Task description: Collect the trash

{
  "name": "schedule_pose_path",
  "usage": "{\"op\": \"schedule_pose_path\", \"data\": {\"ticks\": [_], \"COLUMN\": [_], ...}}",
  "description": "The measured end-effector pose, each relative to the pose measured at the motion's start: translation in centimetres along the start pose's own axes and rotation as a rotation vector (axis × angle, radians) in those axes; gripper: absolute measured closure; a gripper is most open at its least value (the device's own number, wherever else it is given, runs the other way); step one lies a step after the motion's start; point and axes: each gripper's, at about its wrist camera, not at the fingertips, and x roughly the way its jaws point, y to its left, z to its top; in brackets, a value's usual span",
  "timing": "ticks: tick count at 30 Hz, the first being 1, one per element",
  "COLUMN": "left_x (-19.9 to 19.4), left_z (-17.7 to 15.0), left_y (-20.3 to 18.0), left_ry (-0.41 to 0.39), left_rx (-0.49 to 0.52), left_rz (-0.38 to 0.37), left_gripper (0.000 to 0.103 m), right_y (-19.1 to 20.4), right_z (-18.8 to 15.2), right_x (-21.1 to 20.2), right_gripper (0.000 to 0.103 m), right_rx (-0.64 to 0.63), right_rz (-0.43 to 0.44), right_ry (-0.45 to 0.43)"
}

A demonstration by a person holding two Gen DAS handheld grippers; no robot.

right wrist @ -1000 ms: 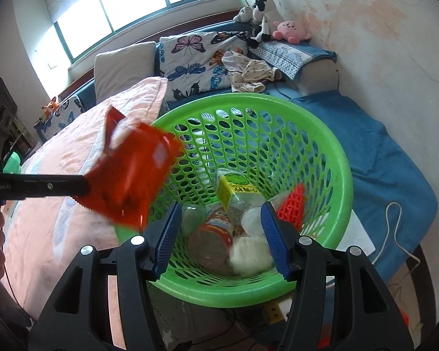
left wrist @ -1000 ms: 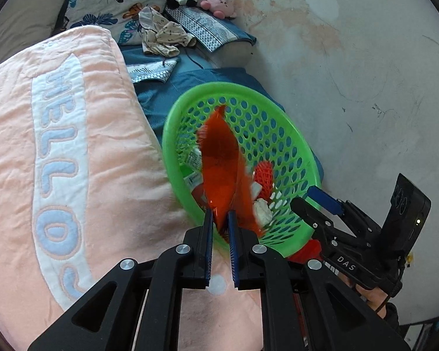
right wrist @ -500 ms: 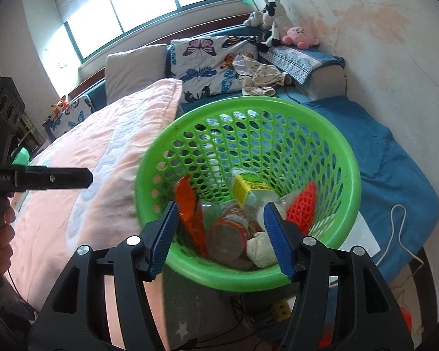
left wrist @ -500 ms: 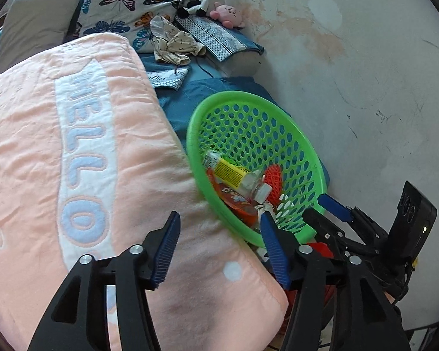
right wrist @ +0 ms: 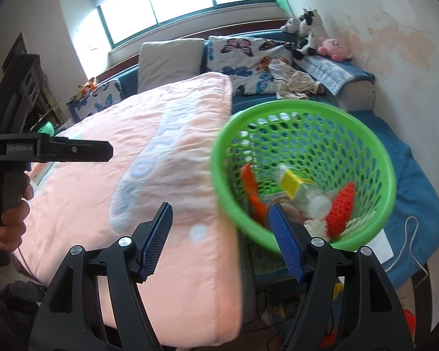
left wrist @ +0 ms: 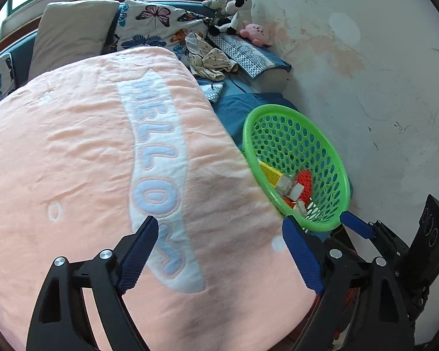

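Left wrist view: the left gripper [left wrist: 219, 235] hangs over a pink blanket [left wrist: 82, 158] lettered HELLO, its jaws opening and nothing between them. To the right, beside the blanket's edge and near the wall [left wrist: 380, 87], sits a green basket [left wrist: 341, 172] holding trash: a yellow-labelled bottle [left wrist: 273, 174], an orange net [left wrist: 304, 181] and crumpled paper [left wrist: 300, 206]. The right gripper [left wrist: 355, 223] shows at the lower right, just below the basket's rim. Pillows [left wrist: 158, 26] and plush toys [left wrist: 237, 14] lie at the head of the bed.

Right wrist view: the right gripper [right wrist: 221, 234] is also opening and empty, poised over the blanket's [right wrist: 137, 152] corner and the basket's [right wrist: 390, 175] near rim. Inside the basket lie an orange wrapper [right wrist: 251, 187], the bottle [right wrist: 292, 184], the net [right wrist: 341, 207] and other blurred scraps. The left gripper's tip [right wrist: 102, 152] juts in from the left, with a hand [right wrist: 11, 219] on its handle.
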Motion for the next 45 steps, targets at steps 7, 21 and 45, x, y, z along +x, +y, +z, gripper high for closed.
{"op": "schedule_pose_path", "data": {"ticks": [7,21,45], "left_x": [-2.2,-5.4,-8.4], "left_z": [-1.9,-6.1,-8.7], "left_y": [2.8,7.7,8.0], "left_ry": [-0.019,-0.037,-0.107], "left_rx": [-0.029,-0.074,-0.045], "left_rz": [0.065,0.172,0.306], "left_gripper": [0.011,0.008,0.007], "right_y": [3.0,8.6,10.8], "right_z": [-0.4,-2.0,-3.9], "right_x": [0.2,0.3,0.5], "right_gripper": [0.031,0.025,0.019], "right_rx": [-0.038,-0.119,-0.084], "right_rz": [0.023,0.021,0.055], "right_ry": [0.015,0.043,0.043]}}
